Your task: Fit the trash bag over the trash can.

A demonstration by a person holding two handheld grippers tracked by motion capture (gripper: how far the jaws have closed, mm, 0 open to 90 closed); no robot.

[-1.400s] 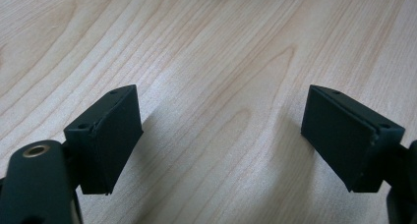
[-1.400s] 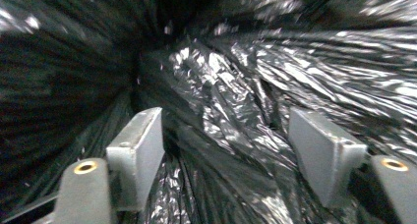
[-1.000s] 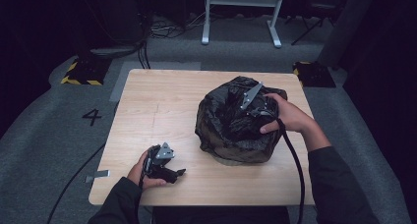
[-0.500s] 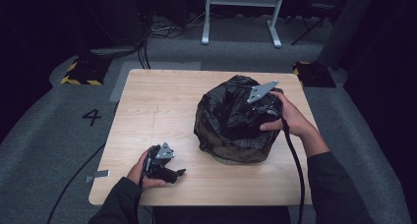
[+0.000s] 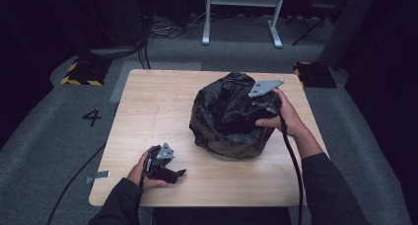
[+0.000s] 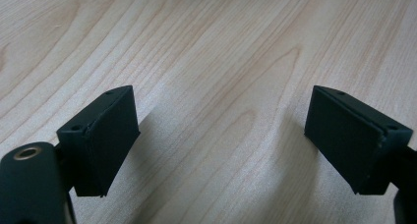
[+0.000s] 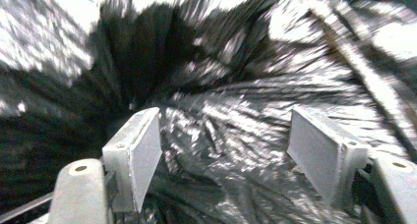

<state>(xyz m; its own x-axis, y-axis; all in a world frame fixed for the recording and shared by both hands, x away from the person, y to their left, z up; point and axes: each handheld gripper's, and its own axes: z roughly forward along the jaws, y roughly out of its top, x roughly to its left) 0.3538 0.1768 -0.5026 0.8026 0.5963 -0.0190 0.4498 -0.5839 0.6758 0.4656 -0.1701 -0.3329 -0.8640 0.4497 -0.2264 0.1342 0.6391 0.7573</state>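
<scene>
Black plastic bag point(image 5: 231, 116): crumpled, glossy, bulked up over something round, standing on the right half of the wooden table point(image 5: 148, 111), toward its far edge.

Right gripper point(image 7: 223, 150): pushed into the bag's upper right side, its grey plate showing above the folds in the high view. Jaws stand wide apart; they have just opened a little further. Film lies between and under the pads, but no fold appears pinched, so the bag reads as touched and not gripped. The picture is motion-blurred, so a light catch on one pad cannot be ruled out.

Left gripper point(image 6: 221, 135): parked at the near left of the table, well apart from the bag. Jaws spread, nothing between them, bare wood beneath.

Progress, as judged: early to middle. The bag is on the table and being worked at its top; its mouth looks gathered and loose, neither tied shut nor spread open. Left to do: take a firm hold of a fold, and most likely bring in the idle left gripper.

View notes: the high view gives the layout, both hands and the bag's whole outline, but hides the right jaw tips in the folds. The right gripper view supplies the jaw gap and the film against the pads. The left gripper view confirms empty jaws close over the wood.
</scene>
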